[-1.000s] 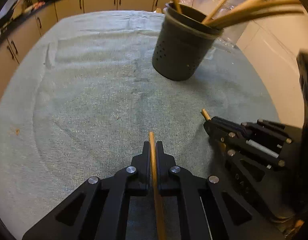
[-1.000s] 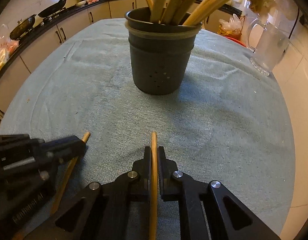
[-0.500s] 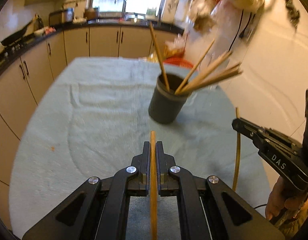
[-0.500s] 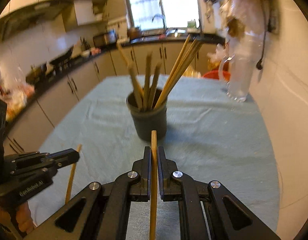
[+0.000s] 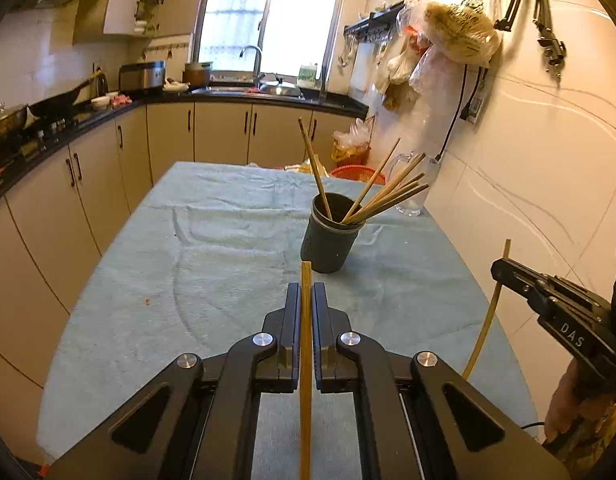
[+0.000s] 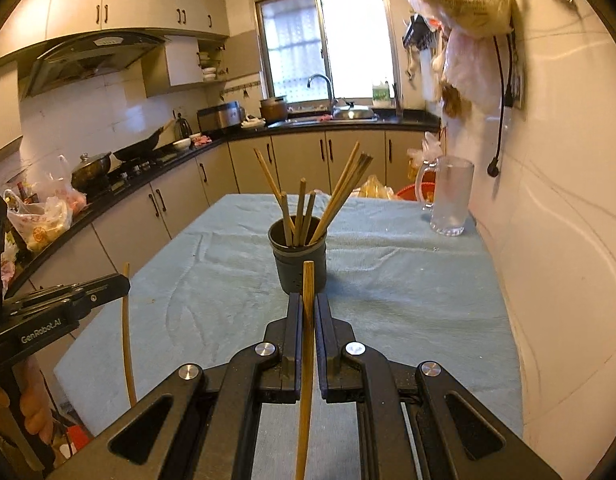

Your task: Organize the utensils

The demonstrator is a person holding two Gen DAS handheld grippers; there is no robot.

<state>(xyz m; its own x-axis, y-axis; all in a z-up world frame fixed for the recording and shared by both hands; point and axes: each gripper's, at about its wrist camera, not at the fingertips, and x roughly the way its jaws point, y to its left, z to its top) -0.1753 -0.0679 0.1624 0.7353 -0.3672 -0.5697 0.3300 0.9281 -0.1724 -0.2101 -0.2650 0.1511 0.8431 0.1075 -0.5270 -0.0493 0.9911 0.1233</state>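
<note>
Two grippers each clamp a single wooden chopstick, both held in the air above the near end of the table, on the near side of the dark utensil holder (image 5: 329,240). In its own wrist view the left gripper (image 5: 306,292) has its jaws pressed together on the left chopstick (image 5: 306,360), which runs straight up between them and pokes out just past the fingertips, its tip lining up with the base of the utensil holder. The right gripper (image 6: 307,300) is likewise closed on the right chopstick (image 6: 307,360), whose end overlaps the front wall of the utensil holder in that view without touching it. Each gripper also shows from the side in the other's view, with its stick hanging downward through the jaws. The utensil holder stands upright on the pale blue-green cloth (image 5: 212,248) covering the table, with a bundle of chopsticks (image 6: 340,196) fanning out of its rim. Beyond the utensil holder, towards the tiled wall, stands a clear glass mug (image 6: 450,200).
</note>
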